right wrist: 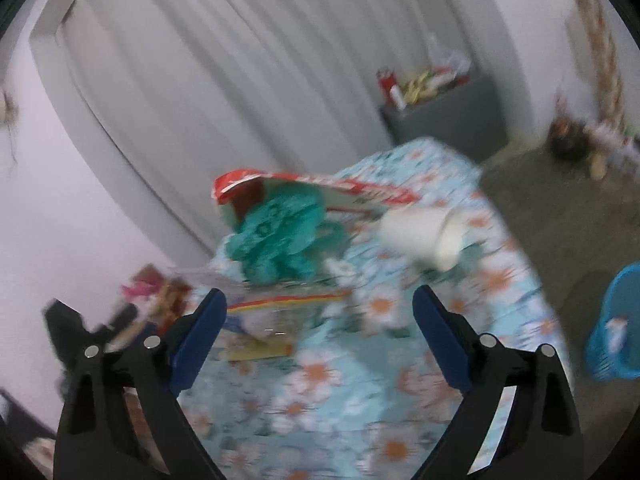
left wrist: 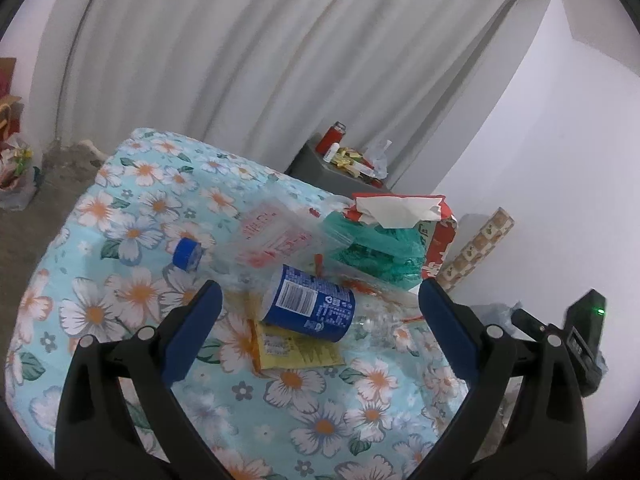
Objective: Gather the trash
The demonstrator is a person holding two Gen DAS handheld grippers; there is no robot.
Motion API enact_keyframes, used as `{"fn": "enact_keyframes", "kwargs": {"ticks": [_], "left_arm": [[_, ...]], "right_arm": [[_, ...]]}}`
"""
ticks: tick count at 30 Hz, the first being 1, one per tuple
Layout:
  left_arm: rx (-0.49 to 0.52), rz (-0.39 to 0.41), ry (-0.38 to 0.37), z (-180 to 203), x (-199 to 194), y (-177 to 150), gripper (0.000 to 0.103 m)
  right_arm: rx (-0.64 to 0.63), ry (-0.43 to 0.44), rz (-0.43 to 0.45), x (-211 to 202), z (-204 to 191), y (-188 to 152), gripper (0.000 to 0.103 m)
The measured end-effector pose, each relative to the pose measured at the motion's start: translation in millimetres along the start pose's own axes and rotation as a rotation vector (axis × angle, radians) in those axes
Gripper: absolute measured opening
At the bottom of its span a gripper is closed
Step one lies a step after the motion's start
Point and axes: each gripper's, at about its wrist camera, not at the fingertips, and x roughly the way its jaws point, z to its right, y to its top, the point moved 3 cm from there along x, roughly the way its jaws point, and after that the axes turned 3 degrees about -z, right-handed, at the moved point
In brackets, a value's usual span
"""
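We log the left gripper [left wrist: 320, 300] with jaws wide and nothing between its pads, above a table under a floral cloth [left wrist: 132, 240]. The left wrist view alone shows a clear plastic bottle [left wrist: 308, 304] lying on its side at 12 o'clock of the jaws, blue label with a barcode and small print we cannot read. Its blue cap [left wrist: 188, 254] points to 10 o'clock. Under it lies a yellow wrapper [left wrist: 296, 350]; writing illegible. A clear bag with red print [left wrist: 272, 236] sits behind, unreadable.

The right wrist view is blurred. The right gripper [right wrist: 320, 308] also stands wide and empty. Only this view shows a white paper cup [right wrist: 424, 236] on its side at 1 o'clock and a blue mesh basket [right wrist: 618, 324] on the floor at 3 o'clock.

Both views show a crumpled green bag [left wrist: 376, 248] and a red tissue pack [left wrist: 400, 208], plus a grey side table [left wrist: 316, 166] carrying a red flask [left wrist: 334, 136] by the curtain [left wrist: 240, 52].
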Motion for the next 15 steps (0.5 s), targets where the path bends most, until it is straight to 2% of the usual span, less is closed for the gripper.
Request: {"fn": "enact_keyframes", "kwargs": {"ticks": [2,7,10,13,15], "left_arm": [[-0.016,0.012,-0.034,0,0,3,0.094],[-0.114,0.028,-0.130,-8,4,26,0.094],[-0.251,0.008,-0.209,-24,13,46,0.094],[-0.442,-0.031,-0.282,-48,28,59,0.094],[-0.564,-0.068,-0.313,-62,41,61,0.088]], "right_arm": [[0.073,0.077,-0.042,15,4,1,0.087],[0.193,0.165,-0.109,47,14,1,0.081],[0.209,0.177,-0.129,56,14,0,0.080],[0.195,0.164,-0.140,62,13,-1,0.080],[0.187,0.156,-0.148,64,12,-3,0.080]]}}
